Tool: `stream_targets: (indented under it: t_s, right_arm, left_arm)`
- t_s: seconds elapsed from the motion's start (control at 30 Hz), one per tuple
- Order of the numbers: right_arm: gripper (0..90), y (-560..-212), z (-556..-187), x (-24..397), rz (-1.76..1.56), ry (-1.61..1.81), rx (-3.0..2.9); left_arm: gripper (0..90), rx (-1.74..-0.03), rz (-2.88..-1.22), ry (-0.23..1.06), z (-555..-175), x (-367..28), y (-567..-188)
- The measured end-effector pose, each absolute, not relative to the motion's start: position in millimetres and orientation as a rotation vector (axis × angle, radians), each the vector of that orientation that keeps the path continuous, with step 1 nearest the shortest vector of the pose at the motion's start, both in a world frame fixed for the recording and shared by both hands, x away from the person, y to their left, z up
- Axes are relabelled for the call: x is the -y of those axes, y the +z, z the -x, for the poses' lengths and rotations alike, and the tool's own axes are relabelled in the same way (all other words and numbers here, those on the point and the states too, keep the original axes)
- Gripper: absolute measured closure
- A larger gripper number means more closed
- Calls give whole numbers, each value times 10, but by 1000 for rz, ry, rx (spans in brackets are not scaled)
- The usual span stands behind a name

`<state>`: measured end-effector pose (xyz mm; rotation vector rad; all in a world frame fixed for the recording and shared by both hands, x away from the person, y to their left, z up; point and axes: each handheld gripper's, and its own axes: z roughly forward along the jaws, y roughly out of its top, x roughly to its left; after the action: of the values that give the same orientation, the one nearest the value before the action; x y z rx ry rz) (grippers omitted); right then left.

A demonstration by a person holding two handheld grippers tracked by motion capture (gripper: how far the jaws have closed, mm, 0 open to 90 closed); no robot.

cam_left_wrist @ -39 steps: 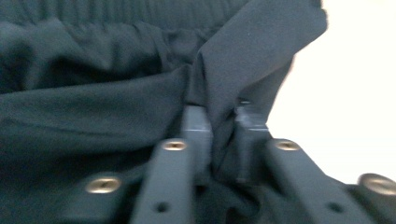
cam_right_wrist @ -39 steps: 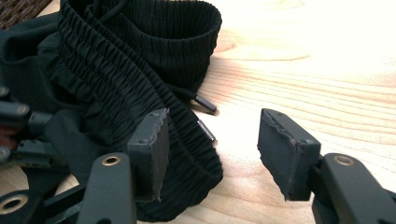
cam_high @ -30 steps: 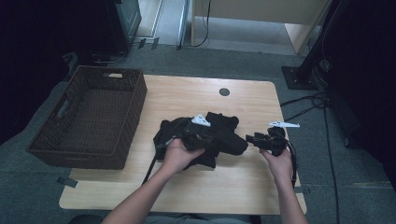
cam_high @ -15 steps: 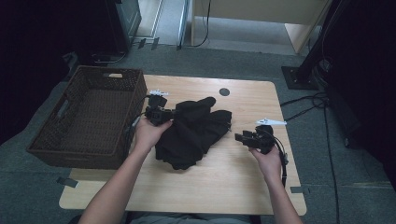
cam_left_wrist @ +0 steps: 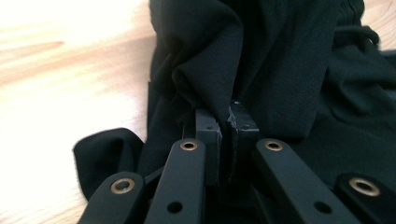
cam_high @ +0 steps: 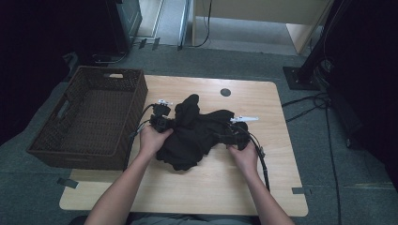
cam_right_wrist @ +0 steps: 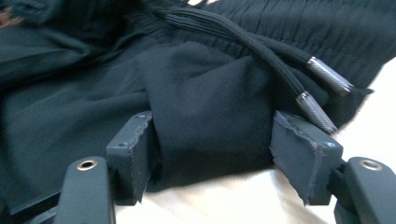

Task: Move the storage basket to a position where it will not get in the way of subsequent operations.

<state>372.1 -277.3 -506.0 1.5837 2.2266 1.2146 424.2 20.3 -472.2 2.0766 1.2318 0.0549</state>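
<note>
**Black shorts bunched mid-table, one side gripped**

The black garment (cam_high: 195, 133) lies crumpled in the middle of the table (cam_high: 277, 187), beside the wicker basket (cam_high: 87, 122). The left gripper (cam_left_wrist: 227, 116) is clamped on a fold of cloth. The right gripper (cam_right_wrist: 212, 140) has just been opening; its jaws straddle a fold near the drawstring (cam_right_wrist: 280, 70) without pressing. Folding or stowing looks barely begun. Bare wood remains ahead and toward the near edge.

both forearms are bare. each black gripper (cam_high: 162, 123) (cam_high: 233, 134) carries a pale three-cornered plate and trails a dark cable; brass rivets stud the black jaw links, pads worn ragged.
</note>
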Motion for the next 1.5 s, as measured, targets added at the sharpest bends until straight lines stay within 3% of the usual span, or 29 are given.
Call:
stream_targets:
  t_s: [0.1,0.13,0.23,0.63,0.7,0.77,0.8,0.83,0.87,0.9,0.93,1.03,1.23,1.33,1.5]
  right_arm:
    - [721,-5073,-3796,2696,-1569,1085,-2200]
    - [801,-5075,-3808,2700,-1569,1073,-2212]
    - [879,-5046,-3845,2775,-1594,1045,-2241]
    - [869,-4547,-3829,3228,-1529,1118,-2227]
    - [853,-4460,-3834,3202,-1498,1127,-2216]
    - [817,-4441,-3848,3108,-1476,1096,-2229]
    - [817,-4441,-3848,3108,-1476,1096,-2229]
    - [797,-4449,-3851,3086,-1468,1099,-2241]
    - [662,-4477,-3851,3051,-1461,1108,-2257]
    - [662,-4477,-3851,3051,-1461,1108,-2257]
    - [575,-4484,-3839,3044,-1444,1093,-2256]
    - [516,-4428,-3754,3109,-1438,1136,-2215]
    - [522,-4415,-3588,3240,-1451,1173,-2200]
    - [513,-4512,-3479,3257,-1467,1156,-2206]
    - [497,-4615,-3387,3255,-1479,1161,-2210]
  left_arm:
    - [859,-1214,-2087,20,-4198,-169,-4767]
    - [859,-1204,-2079,-23,-4153,-151,-4786]
    - [859,-1184,-2086,-33,-4107,-137,-4779]
    - [847,-1219,-1921,-4,-4304,-351,-4466]
    - [807,-1268,-1922,-1,-4397,-343,-4509]
    - [695,-1299,-1930,-8,-4428,-328,-4531]
    - [695,-1299,-1930,-15,-4416,-319,-4523]
    - [622,-1295,-1935,-7,-4389,-310,-4505]
    - [523,-1261,-1950,23,-4321,-303,-4451]
    - [492,-1261,-1950,23,-4321,-303,-4451]
    - [462,-1230,-1958,64,-4243,-304,-4365]
    - [413,-1174,-1943,75,-4103,-337,-4206]
    - [396,-1076,-1975,45,-3807,-257,-4084]
    - [394,-1035,-2034,-26,-3619,-136,-4207]
    - [389,-996,-2091,-16,-3443,-57,-4340]
